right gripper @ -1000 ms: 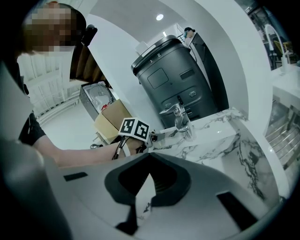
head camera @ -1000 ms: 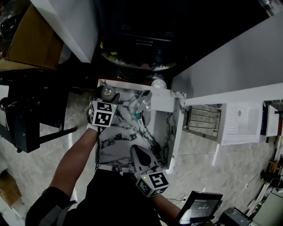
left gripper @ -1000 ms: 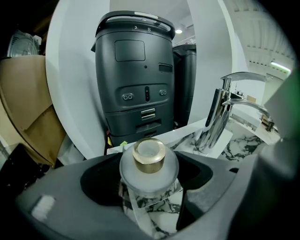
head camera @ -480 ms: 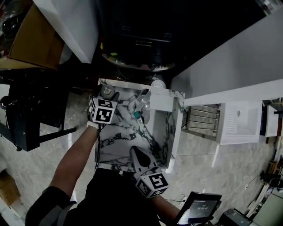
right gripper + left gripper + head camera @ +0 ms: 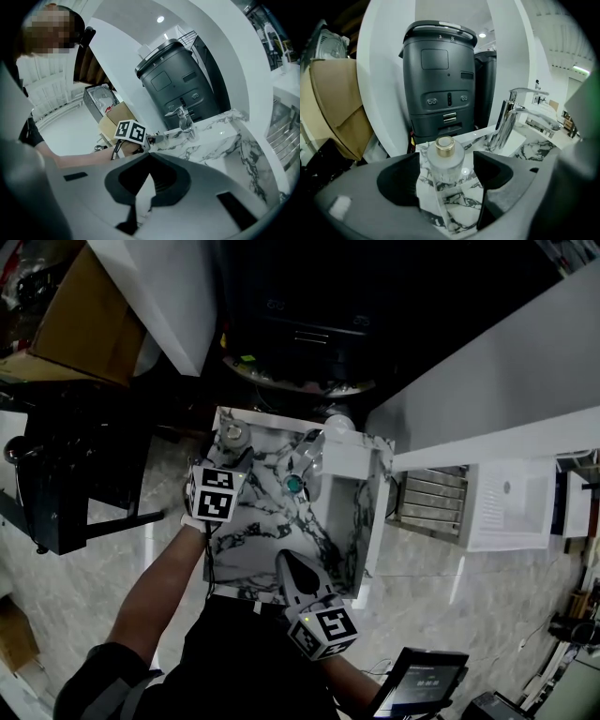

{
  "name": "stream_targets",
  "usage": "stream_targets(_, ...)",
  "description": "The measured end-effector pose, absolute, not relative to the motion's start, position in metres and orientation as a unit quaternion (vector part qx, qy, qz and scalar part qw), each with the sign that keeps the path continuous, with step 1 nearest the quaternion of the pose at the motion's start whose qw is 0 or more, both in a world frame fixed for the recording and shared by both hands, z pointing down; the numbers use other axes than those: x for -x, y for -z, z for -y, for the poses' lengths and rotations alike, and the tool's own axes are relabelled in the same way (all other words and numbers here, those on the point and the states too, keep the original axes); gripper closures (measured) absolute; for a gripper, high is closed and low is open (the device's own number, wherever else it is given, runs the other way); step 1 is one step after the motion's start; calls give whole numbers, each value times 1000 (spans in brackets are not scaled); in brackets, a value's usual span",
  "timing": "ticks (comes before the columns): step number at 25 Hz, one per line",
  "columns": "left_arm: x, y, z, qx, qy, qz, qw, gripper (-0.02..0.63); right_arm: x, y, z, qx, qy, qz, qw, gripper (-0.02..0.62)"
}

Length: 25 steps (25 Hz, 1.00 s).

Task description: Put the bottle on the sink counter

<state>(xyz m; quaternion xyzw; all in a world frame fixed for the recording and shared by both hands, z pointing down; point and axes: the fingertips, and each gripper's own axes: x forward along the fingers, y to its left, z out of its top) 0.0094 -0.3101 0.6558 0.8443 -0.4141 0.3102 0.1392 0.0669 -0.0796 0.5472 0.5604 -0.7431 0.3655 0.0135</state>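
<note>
The left gripper (image 5: 446,161) has its jaws spread, and the bottle (image 5: 445,154) stands between them with a sliver of marble showing on either side. As far as I can see, neither jaw touches it. The bottle is upright on the counter (image 5: 272,549), gold cap up, near the far left corner, with the tap (image 5: 305,457) off to its right along the far edge.

The bottle sits straight ahead of the left gripper, in line with its jaws, and its long axis is vertical, square to the way the jaws point. I'd judge it is already set down, so what remains is to get the gripper clear. It should go straight back toward the near edge without swinging sideways, because either jaw could clip the bottle and topple it.

The right gripper (image 5: 298,570) is over the near edge, well apart from the bottle, with its jaws pressed together on nothing. The left is plainly the nearer one, and I see no reason for the right to join in.
</note>
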Motion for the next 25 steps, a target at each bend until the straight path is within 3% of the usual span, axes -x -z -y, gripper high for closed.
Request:
stream_targets(18, 34, -570, 204, -868, -218, 395, 209, 265, -62, -510, 67, -558, -311, 769, 12, 600)
stream_targets(25, 32, -512, 124, -898, -145, 339, 241, 336, -63, -482, 65, -562, -282, 778, -2, 600)
